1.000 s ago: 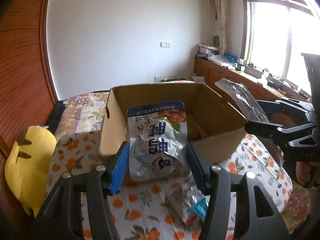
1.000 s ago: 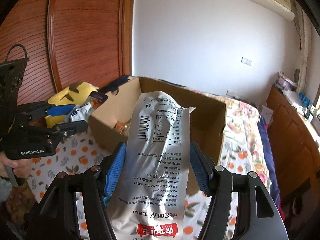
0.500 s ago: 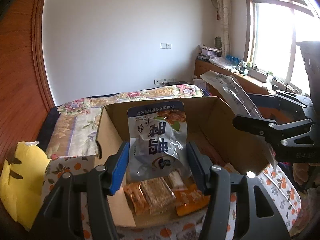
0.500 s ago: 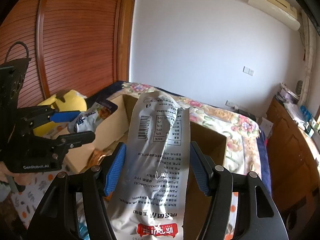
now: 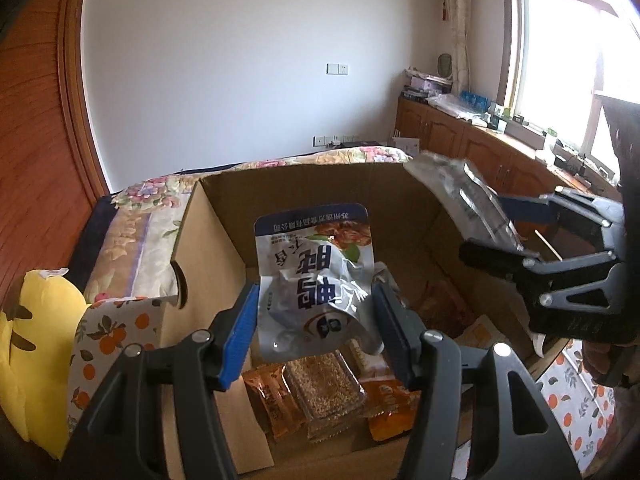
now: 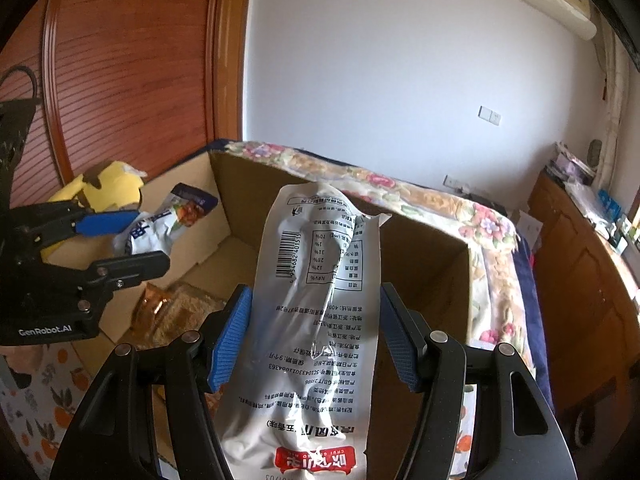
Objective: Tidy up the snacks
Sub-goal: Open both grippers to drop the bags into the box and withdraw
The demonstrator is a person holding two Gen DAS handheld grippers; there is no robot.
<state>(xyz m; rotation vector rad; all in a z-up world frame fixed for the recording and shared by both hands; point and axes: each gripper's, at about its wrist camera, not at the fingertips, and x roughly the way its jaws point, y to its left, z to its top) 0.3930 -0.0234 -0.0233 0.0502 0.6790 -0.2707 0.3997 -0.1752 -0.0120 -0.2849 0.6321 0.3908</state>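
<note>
An open cardboard box (image 5: 304, 184) stands on the bed, also in the right wrist view (image 6: 424, 240). My left gripper (image 5: 316, 320) is shut on a white-and-blue snack pouch (image 5: 316, 280) held over the box opening. It shows in the right wrist view (image 6: 160, 228) too. My right gripper (image 6: 314, 328) is shut on a long silver snack bag (image 6: 316, 320), held above the box's right side; that bag shows in the left wrist view (image 5: 464, 200). Orange and brown snack packs (image 5: 324, 392) lie on the box floor.
A yellow plush toy (image 5: 28, 344) lies left of the box. The bed has an orange-print sheet (image 5: 104, 336) and a floral quilt (image 6: 460, 208). Wooden cabinets (image 5: 480, 144) line the window wall. A wood-panelled wardrobe (image 6: 128, 60) stands at the left.
Both grippers have moved forward and over the box with their bags still held. The box floor and its snack packs have come into view.
</note>
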